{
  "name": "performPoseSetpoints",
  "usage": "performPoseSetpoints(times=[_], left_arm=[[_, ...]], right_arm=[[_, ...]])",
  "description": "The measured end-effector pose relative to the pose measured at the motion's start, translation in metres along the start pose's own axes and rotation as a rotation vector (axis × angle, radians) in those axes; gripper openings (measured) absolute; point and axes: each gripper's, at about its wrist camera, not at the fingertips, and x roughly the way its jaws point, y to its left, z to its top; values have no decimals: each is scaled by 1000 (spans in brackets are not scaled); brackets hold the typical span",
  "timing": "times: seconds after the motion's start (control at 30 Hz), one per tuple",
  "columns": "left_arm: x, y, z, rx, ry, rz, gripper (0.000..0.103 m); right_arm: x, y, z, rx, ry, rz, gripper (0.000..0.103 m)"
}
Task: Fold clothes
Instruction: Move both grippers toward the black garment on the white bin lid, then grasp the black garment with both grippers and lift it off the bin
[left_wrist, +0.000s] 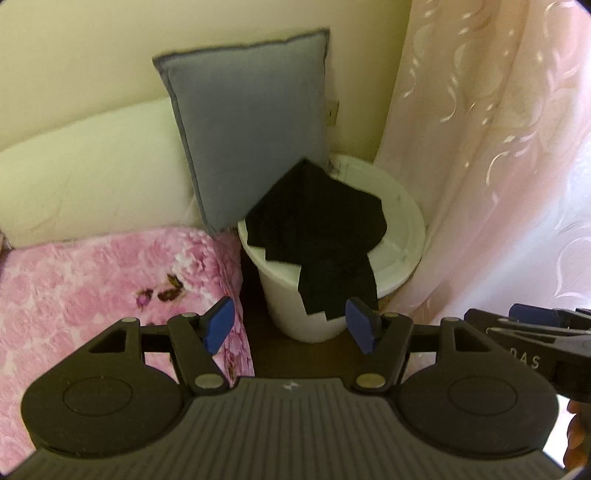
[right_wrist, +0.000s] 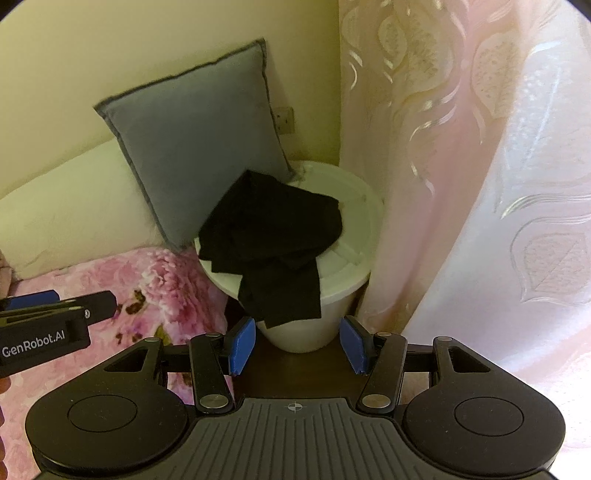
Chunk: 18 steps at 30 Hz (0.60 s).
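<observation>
Pointing steeply down, the left gripper (left_wrist: 291, 330) and the right gripper (right_wrist: 297, 341) hang side by side with their blue-padded jaws spread wide and nothing between them. Each shows at the edge of the other's view, the right one at the left wrist view's right side, the left one at the right wrist view's left side. Below the jaws lies a strip of dark brown floor (left_wrist: 266, 358). To the left runs the bed under a pink rose-patterned fleece blanket (left_wrist: 92, 295). Just beyond the fingertips stands a white plastic bucket with a ridged lid (left_wrist: 402, 236), set in the corner beside the bed. A crumpled black garment (left_wrist: 317, 225) lies heaped on the lid, one flat end drooping over the near rim and down the bucket's front. Behind it a grey square cushion with stitched edges (left_wrist: 247, 129) leans upright against the cream wall (left_wrist: 92, 55), beside a pale cream pillow (left_wrist: 92, 173). On the right hangs a sheer pink curtain with a leaf pattern (left_wrist: 498, 147).
</observation>
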Motion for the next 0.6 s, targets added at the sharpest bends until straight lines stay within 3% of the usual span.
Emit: performPoseSetpoints(times=[0.33, 0.6], left_arm=[[47, 19, -3, -42, 110, -47, 63], [78, 29, 11, -71, 123, -51, 63]], right_arm=[[41, 0, 0, 7, 77, -32, 55], [76, -14, 11, 8, 119, -34, 55]])
